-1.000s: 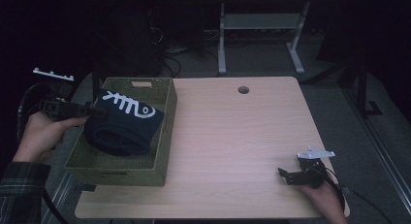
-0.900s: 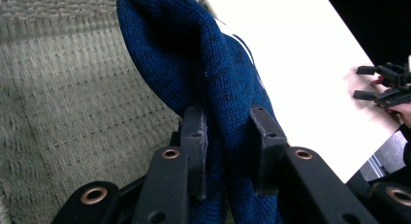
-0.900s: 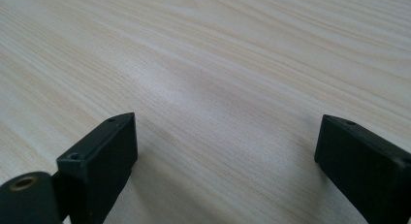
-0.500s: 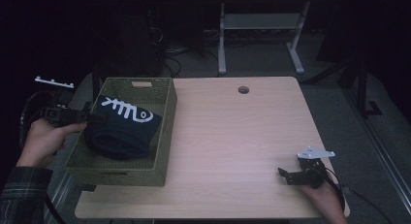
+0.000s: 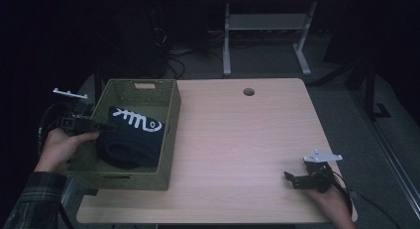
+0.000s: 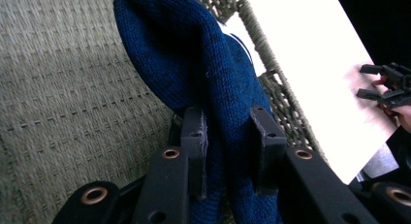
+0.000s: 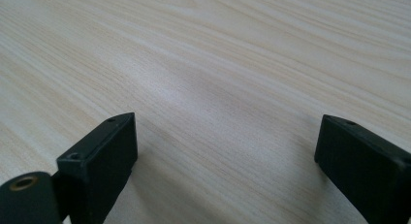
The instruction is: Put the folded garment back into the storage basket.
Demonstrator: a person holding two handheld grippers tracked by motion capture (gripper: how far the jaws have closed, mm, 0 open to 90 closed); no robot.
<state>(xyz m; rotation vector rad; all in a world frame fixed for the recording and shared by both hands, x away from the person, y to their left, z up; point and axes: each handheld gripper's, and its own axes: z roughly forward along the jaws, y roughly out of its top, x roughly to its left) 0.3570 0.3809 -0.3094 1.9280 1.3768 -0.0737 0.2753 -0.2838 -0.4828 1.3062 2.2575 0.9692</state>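
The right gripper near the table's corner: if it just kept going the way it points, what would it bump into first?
The right gripper, jaws open and empty, points left across the bare table. Nothing lies close ahead; the first thing would probably be the woven basket, though the exact line is hard to judge.

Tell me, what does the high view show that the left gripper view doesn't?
The high view alone takes in the whole table, the hole near its far edge, the white fish-bone print on the sweater, both of the person's hands, and the floor and desk legs behind. The left gripper view alone shows the knit up close, bunched between the left gripper's two black pads and pressed by them, and the weave of the basket floor. Both share the blue sweater in the woven basket, and the right gripper resting open on the table.
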